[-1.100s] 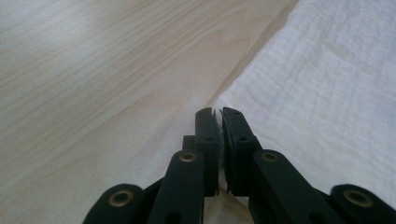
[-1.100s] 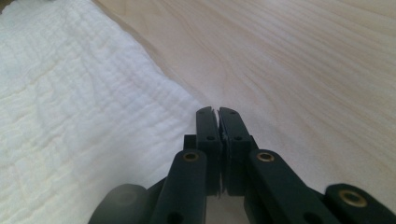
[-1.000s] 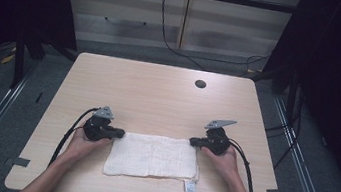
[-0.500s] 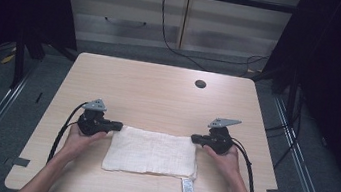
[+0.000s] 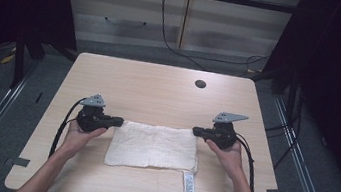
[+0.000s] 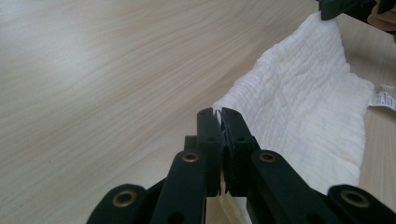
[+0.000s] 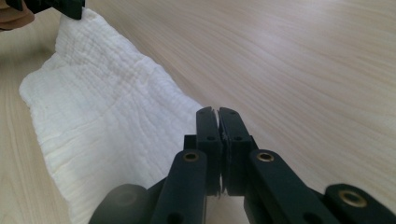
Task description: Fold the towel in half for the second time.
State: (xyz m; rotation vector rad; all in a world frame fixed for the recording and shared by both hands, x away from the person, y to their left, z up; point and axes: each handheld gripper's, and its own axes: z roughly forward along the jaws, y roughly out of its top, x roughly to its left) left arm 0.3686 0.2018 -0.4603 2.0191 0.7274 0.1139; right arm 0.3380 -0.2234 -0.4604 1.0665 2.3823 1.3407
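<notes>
A white folded cloth (image 5: 153, 146) is stretched between my two grippers over the near half of the wooden table (image 5: 158, 94). My left gripper (image 5: 120, 121) is shut on the cloth's far left corner, with a sliver of fabric (image 6: 261, 112) between the pads. My right gripper (image 5: 195, 130) is shut on the far right corner, the cloth (image 7: 107, 121) running off to the left of its jaws. The far edge is raised off the table while the near edge lies on it. A white care label (image 5: 188, 186) trails from the near right corner.
A small dark round hole (image 5: 200, 84) sits at the table's far right. Cables run from both grippers back along the person's forearms. The far half of the table is bare wood. Floor rails run beside the table at left and right.
Both grippers have risen with the cloth's far corners, lifting that edge off the table. The cloth now hangs tauter between them.
</notes>
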